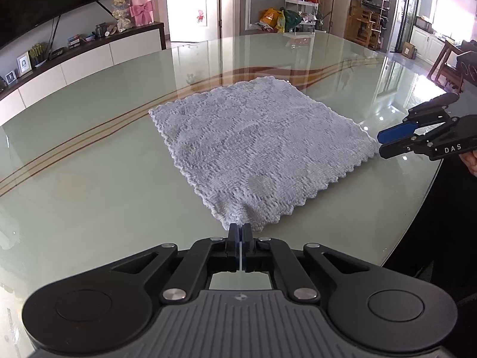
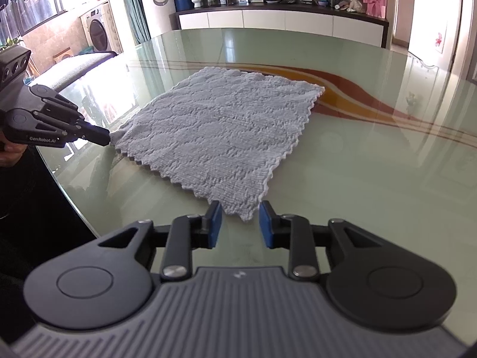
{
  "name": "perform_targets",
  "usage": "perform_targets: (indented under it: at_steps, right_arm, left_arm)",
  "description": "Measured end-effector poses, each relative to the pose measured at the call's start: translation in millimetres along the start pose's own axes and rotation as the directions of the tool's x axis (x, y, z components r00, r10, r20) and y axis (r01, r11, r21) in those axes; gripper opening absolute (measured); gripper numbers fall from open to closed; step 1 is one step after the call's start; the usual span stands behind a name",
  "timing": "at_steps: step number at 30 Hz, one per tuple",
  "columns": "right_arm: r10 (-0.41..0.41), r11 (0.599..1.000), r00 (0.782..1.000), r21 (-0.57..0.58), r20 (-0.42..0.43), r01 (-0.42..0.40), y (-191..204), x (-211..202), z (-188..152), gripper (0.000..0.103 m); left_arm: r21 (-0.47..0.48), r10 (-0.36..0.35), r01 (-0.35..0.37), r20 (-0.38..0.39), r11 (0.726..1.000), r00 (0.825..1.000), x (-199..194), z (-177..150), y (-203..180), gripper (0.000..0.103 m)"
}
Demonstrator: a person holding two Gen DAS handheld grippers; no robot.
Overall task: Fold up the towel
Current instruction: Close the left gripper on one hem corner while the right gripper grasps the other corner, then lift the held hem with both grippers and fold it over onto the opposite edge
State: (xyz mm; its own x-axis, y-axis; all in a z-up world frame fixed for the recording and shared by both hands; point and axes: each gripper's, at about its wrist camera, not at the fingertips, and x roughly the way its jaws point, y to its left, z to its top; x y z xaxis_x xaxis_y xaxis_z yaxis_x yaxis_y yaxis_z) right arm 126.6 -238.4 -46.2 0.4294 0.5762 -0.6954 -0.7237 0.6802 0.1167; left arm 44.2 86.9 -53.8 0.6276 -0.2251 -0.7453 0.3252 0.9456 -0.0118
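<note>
Glass table (image 1: pixel 89 125) — long sideboard (image 2: pixel 283 19), washing machine (image 2: pixel 98 31), bright windows.

White letters "DAS" stand on the black body of the right gripper (image 1: pixel 387 144), as the left wrist view shows it from the side. In the right wrist view, the black body of the left gripper (image 2: pixel 108 139) carries the white lettering "GenRobot.AI". Other print in the room, on the shelf packages and picture frames, is too small to read.
</note>
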Motion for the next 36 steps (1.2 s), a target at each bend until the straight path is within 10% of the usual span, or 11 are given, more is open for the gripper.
perform_targets:
  at_steps: [7,36]
  right_arm:
    - [0.007,1.000,1.000,-0.017,-0.011,-0.007,-1.5,-0.1,0.6,0.004]
    - [-0.011,1.000,0.990,0.005,0.144,0.010,11.1,-60.7,3.7,0.001]
  left_arm:
    - [-0.006,0.005,-0.005,0.004,1.000,1.000,0.8,-1.4,0.7,0.001]
    - [0.029,0.040,-0.043,0.109,0.999,0.993,-64.9,-1.3,-13.7,0.001]
